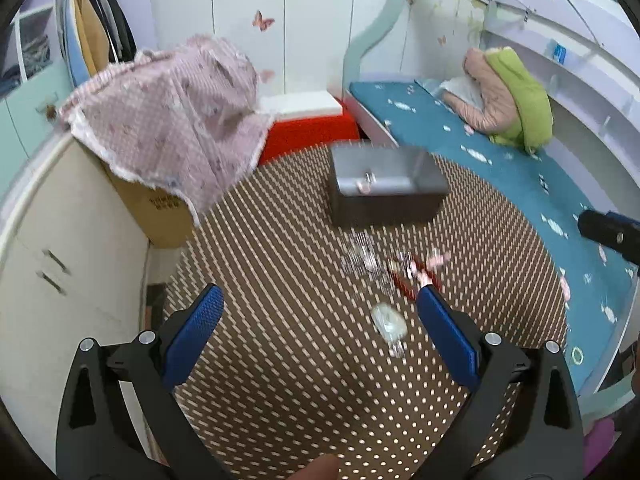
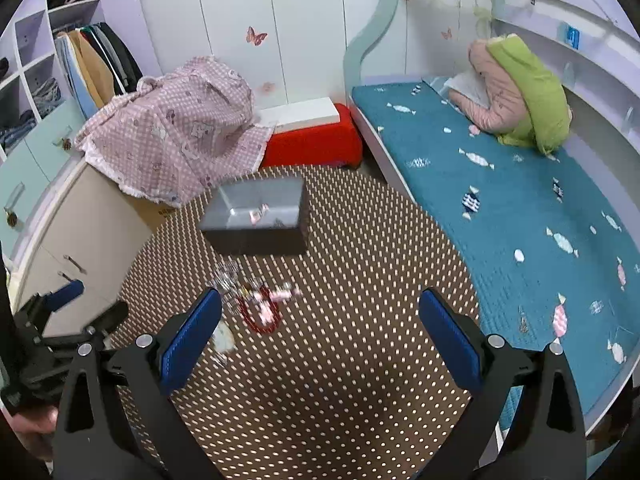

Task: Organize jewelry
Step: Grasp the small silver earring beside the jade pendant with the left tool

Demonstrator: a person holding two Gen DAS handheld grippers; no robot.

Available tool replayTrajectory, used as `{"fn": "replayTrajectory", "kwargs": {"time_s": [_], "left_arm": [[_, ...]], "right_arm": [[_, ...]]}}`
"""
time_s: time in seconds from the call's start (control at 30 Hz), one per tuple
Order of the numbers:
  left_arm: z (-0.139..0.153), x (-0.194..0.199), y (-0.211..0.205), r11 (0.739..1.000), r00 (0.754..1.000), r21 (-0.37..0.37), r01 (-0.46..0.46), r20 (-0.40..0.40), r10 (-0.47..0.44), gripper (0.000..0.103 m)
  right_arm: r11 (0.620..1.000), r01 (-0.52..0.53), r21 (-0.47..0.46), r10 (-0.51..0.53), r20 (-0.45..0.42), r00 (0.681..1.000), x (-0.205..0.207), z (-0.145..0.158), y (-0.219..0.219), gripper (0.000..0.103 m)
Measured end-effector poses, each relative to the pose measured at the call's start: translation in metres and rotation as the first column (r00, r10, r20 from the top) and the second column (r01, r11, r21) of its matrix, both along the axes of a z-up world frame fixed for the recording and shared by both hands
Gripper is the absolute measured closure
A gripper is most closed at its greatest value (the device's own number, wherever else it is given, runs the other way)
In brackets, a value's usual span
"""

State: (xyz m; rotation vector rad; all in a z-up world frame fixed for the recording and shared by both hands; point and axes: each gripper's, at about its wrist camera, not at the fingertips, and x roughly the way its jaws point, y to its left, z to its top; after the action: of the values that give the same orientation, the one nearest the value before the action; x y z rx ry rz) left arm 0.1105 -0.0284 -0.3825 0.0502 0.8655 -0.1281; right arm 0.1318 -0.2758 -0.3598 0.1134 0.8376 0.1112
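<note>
A dark grey open box (image 1: 384, 192) stands on the brown dotted round table (image 1: 280, 360); a small pink piece (image 1: 365, 186) lies inside it. The box also shows in the right wrist view (image 2: 256, 220). In front of it lie clear sparkly pieces (image 1: 360, 258), a red bead string (image 1: 408, 280), a pink bow (image 1: 438, 260) and a pale oval piece (image 1: 388, 324). My left gripper (image 1: 320, 308) is open and empty, above the table near the oval piece. My right gripper (image 2: 320, 312) is open and empty, right of the red string (image 2: 260, 312).
A pink checked cloth (image 1: 172, 120) covers a cardboard box at the table's left. A red stool (image 1: 312, 136) stands behind. A teal bed (image 2: 500, 216) with a green and pink quilt (image 2: 520, 96) runs along the right. A cabinet (image 1: 72, 260) stands left.
</note>
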Motion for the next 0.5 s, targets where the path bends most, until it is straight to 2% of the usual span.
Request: {"fn": "replayTrajectory", "kwargs": {"time_s": [0.1,0.23,0.33,0.4,0.5], "left_arm": [[-0.036,-0.008,-0.012,1.0,1.0,-0.005,0.017,0.008,-0.017,0.006],[-0.067,-0.003,-0.029,0.999,0.999,0.013,0.032,0.021,-0.032,0.006],[-0.089,0.005,-0.035,1.0,1.0,0.004,0.03,-0.01,-0.03,0.006],[-0.1,0.006,-0.036,1.0,0.999,-0.013,0.027,-0.025,-0.027,0.006],[-0.104,0.007,-0.043,0.999,0.999,0.001,0.035,-0.025,-0.035,0.006]], "right_arm": [[1.0,-0.009,-0.004,0.009,0.023,1.0,-0.002,-0.023,-0.006,0.008],[1.0,-0.013,0.018,0.012,0.054,0.998,0.004,-0.049,-0.015,0.008],[0.999,-0.03,0.032,0.027,0.083,0.996,0.004,-0.062,-0.019,0.008],[0.998,-0.038,0.057,0.032,0.095,0.995,0.003,-0.071,-0.022,0.008],[0.996,-0.054,0.069,0.047,0.102,0.994,0.0,-0.076,-0.021,0.008]]}}
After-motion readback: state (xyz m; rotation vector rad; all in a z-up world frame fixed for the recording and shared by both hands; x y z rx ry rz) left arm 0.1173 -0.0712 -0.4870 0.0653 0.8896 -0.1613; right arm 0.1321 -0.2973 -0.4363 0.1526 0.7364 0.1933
